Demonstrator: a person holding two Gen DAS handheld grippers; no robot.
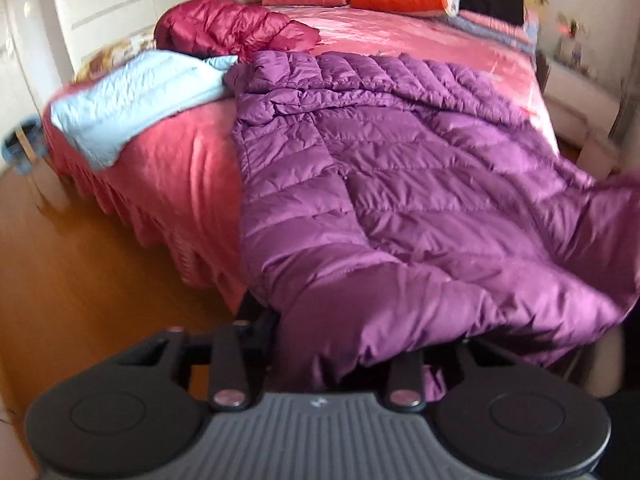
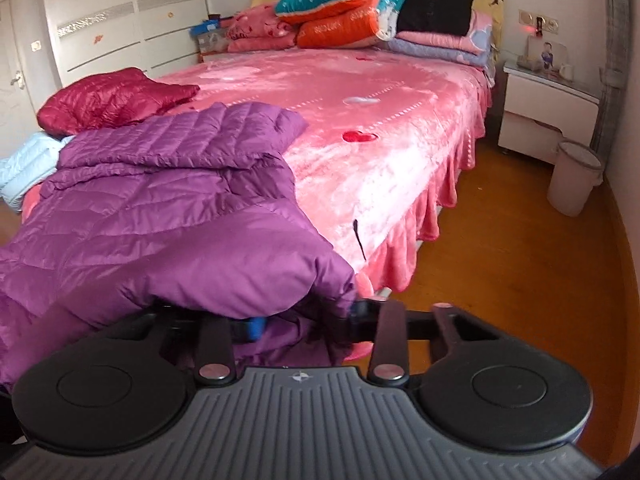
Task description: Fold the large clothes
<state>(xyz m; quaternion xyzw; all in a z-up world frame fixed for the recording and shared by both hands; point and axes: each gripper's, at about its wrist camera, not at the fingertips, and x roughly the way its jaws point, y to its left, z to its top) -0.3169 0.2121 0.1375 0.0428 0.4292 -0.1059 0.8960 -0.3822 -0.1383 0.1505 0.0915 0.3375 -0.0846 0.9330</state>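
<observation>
A purple quilted down jacket (image 1: 400, 184) lies spread across the foot of a pink bed (image 1: 176, 168), its lower edge hanging off the near side. In the left wrist view the hem bunches over my left gripper (image 1: 332, 356) and hides the fingertips; the fabric runs down between the jaws and looks pinched there. In the right wrist view the other corner of the jacket (image 2: 160, 200) folds over my right gripper (image 2: 280, 320). A blue pad shows beneath the cloth, which is gathered between the jaws.
A magenta down jacket (image 2: 108, 96) and a light blue garment (image 1: 132, 96) lie on the bed's left side. Stacked quilts and pillows (image 2: 340, 8) stand at the headboard. A white nightstand (image 2: 548, 112) and a bin (image 2: 576, 176) stand on the wood floor at right.
</observation>
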